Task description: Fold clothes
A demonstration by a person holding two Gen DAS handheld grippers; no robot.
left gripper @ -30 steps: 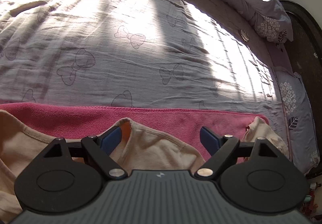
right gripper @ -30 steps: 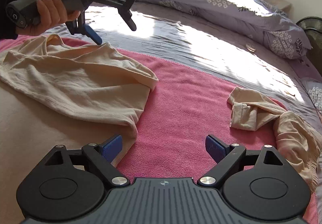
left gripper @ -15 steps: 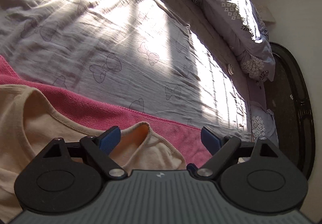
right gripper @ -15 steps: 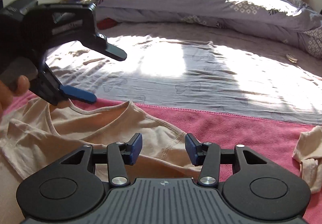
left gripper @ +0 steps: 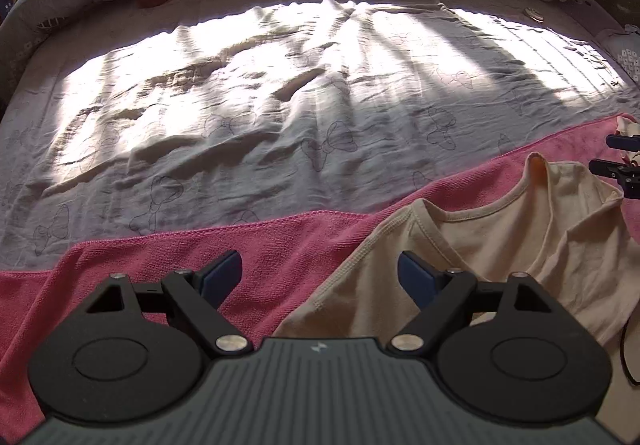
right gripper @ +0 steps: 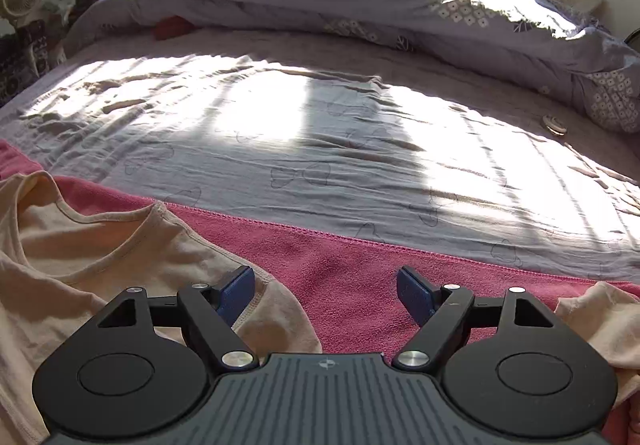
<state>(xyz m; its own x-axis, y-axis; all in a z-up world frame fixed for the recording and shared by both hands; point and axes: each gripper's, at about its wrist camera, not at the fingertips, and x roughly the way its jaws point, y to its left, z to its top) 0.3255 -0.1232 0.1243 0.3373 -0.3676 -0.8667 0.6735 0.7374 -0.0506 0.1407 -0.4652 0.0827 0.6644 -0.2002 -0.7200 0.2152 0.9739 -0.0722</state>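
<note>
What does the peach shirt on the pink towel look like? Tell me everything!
The shirt is a soft, stretchy-looking peach top with a wide round neck edged by a stitched band, and a stitched hem along its short sleeves. It lies crumpled and unfolded, wrinkled, on the pink towel, with one shoulder poking up into a little peak. Each tool hovers open at one of its sleeves, and neither is gripping it.

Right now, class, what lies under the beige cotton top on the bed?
A pink terry towel lies under the beige cotton top, spread over the grey bow-print sheet. How far the towel runs beneath the top is hidden by the fabric.
</note>
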